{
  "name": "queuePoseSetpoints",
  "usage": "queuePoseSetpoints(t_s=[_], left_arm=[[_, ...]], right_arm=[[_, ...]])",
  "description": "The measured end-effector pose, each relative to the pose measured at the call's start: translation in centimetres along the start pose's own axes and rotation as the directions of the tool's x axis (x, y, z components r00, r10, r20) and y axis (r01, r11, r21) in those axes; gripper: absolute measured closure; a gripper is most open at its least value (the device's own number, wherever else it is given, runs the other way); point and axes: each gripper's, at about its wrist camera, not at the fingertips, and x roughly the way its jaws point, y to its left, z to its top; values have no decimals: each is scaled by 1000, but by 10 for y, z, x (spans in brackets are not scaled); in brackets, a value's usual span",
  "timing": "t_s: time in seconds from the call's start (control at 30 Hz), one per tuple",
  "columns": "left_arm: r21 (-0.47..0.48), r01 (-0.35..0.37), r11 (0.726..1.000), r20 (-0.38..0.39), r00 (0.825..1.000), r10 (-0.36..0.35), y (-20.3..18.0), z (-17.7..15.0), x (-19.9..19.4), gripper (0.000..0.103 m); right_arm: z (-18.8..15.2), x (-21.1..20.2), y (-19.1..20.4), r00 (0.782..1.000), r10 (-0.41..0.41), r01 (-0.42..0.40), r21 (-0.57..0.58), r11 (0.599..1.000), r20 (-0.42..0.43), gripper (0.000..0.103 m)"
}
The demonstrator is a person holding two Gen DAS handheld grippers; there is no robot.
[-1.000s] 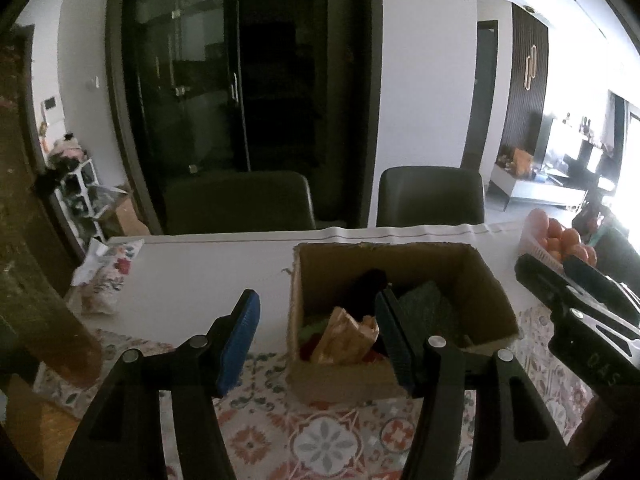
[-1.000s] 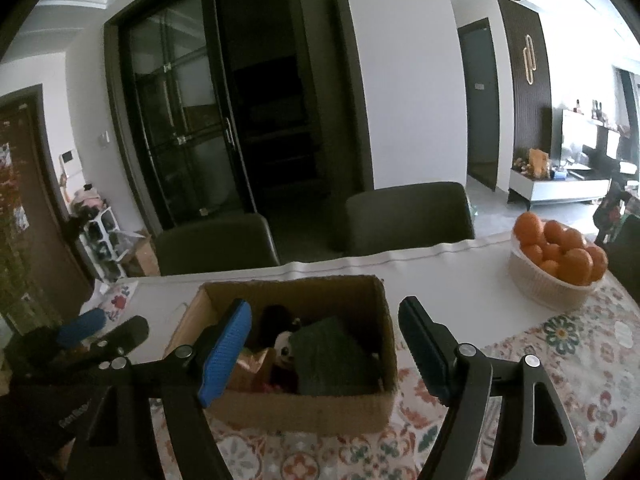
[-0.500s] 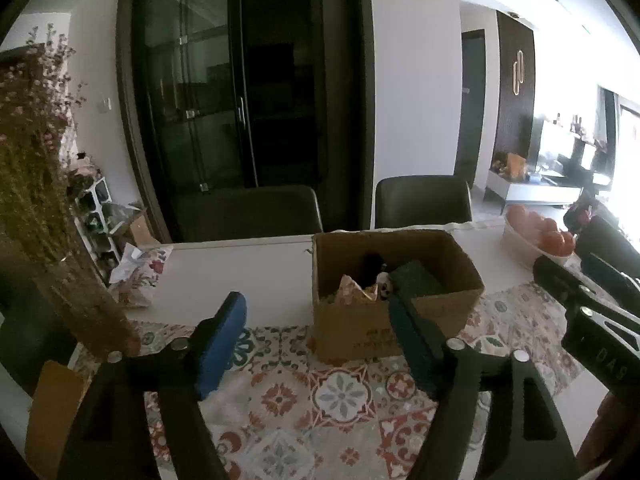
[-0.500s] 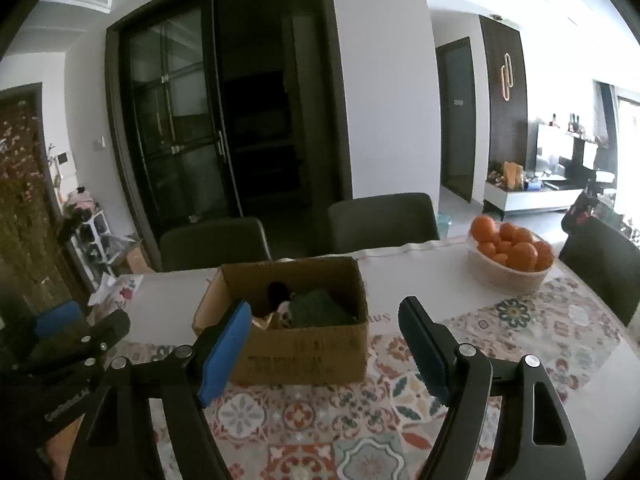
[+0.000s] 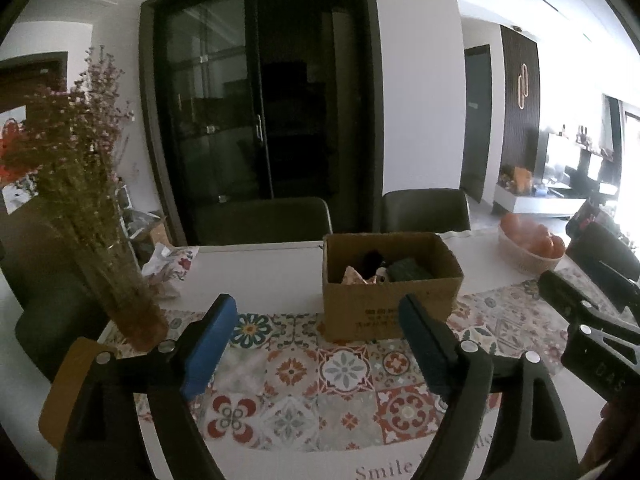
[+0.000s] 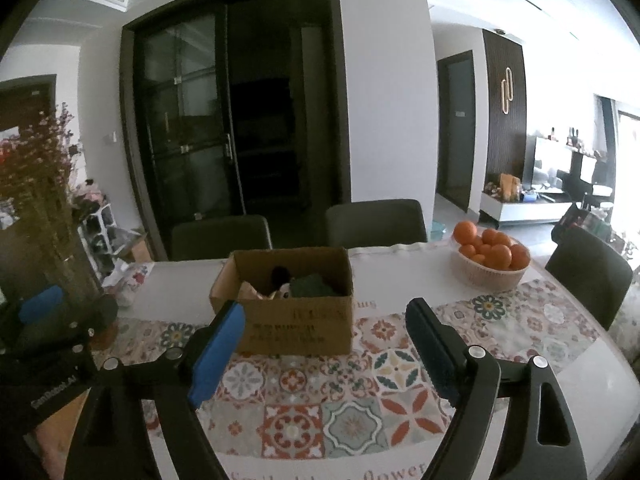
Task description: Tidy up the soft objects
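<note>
A brown cardboard box (image 5: 390, 308) stands on the patterned table runner; it also shows in the right wrist view (image 6: 294, 324). Inside lie soft items: a dark green cloth (image 5: 408, 270), a black plush piece (image 5: 370, 258) and a tan item (image 5: 352, 274). The green cloth (image 6: 310, 285) shows in the right wrist view too. My left gripper (image 5: 316, 344) is open and empty, held back from the box over the runner. My right gripper (image 6: 326, 350) is open and empty, also short of the box.
A vase of dried pink flowers (image 5: 100, 216) stands at the left. A white basket of oranges (image 6: 490, 260) sits at the right. Dark chairs (image 6: 376, 222) line the table's far side. A floral pouch (image 5: 168, 264) lies at the far left.
Both grippers have pulled back and up from the box, which now looks smaller and farther. Both stay open and empty.
</note>
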Motion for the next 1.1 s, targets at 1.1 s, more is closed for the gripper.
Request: queuePoseSetpoints(t_s=[1.1], left_arm=[[5, -69, 998, 39, 997, 69, -37, -62, -125, 0]], right_arm=[[-54, -116, -42, 1000, 30, -30, -16, 999, 5, 9]])
